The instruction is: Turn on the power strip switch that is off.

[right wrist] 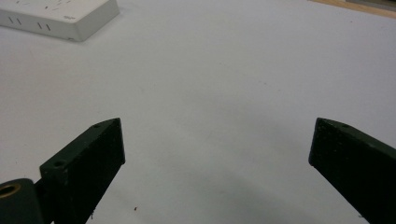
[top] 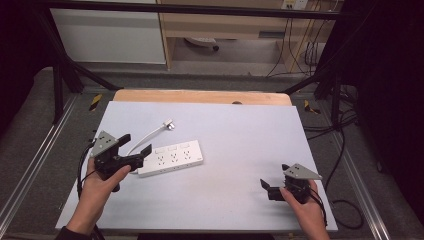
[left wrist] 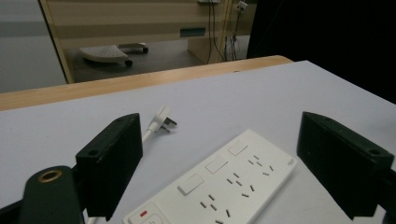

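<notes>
Item: white power strip [top: 171, 158], lying flat on the pale table surface [top: 240, 135], left of centre, long axis running slightly up toward the right. Three switches and rows of sockets face up. Its white cable [top: 145, 136] leaves the near-left end and curves back to a plug [top: 168, 124] resting on the table behind the strip.

Left gripper [top: 136, 149]: held in the left hand [top: 102, 182] at the strip's left end. Jaws spread wide, holding nothing. In the left gripper view the power strip [left wrist: 219, 184] lies between and just ahead of the two jaws, nearer the left one; whether either touches it cannot be told. Plug [left wrist: 162, 120] beyond the left jaw.

Right gripper [top: 274, 180]: held in the right hand [top: 305, 207] near the table's front right, well apart from the strip. Jaws parted wide over bare table, gripping nothing. In the right gripper view a corner of the power strip [right wrist: 60, 16] sits far off at upper left.
</notes>
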`<state>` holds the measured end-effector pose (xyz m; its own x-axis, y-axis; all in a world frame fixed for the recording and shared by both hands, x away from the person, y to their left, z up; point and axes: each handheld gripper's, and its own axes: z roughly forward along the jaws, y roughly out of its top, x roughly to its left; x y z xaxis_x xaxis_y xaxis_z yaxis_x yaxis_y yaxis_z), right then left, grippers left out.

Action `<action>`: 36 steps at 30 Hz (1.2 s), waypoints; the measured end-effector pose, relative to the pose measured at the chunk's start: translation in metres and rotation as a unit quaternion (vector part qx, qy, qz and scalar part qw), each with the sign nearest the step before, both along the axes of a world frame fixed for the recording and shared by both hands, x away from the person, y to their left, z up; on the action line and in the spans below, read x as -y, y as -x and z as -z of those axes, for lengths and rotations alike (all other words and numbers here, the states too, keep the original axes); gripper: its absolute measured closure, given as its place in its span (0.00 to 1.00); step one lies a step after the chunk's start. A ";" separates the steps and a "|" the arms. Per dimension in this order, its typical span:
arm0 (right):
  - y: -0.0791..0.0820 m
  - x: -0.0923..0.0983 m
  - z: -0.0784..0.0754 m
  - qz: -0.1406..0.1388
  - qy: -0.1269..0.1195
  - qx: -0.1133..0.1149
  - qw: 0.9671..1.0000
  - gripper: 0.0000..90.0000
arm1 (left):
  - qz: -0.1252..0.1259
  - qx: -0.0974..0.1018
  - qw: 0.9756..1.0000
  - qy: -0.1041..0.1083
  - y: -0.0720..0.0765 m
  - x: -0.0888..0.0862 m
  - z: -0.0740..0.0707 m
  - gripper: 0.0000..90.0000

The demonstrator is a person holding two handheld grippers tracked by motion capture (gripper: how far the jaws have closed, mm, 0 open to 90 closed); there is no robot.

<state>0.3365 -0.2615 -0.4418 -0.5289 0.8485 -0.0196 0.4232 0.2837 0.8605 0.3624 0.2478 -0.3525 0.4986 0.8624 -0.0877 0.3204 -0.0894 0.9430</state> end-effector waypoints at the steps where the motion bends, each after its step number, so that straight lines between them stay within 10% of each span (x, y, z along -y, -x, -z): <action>1: 0.000 0.000 0.000 0.000 0.000 0.000 1.000 0.05 | 0.000 0.000 1.000 0.000 0.000 0.000 0.000 0.16; 36: -0.001 0.002 0.000 -0.002 -0.003 -0.002 1.000 0.04 | 0.011 -0.039 0.999 -0.037 -0.034 0.025 0.011 0.07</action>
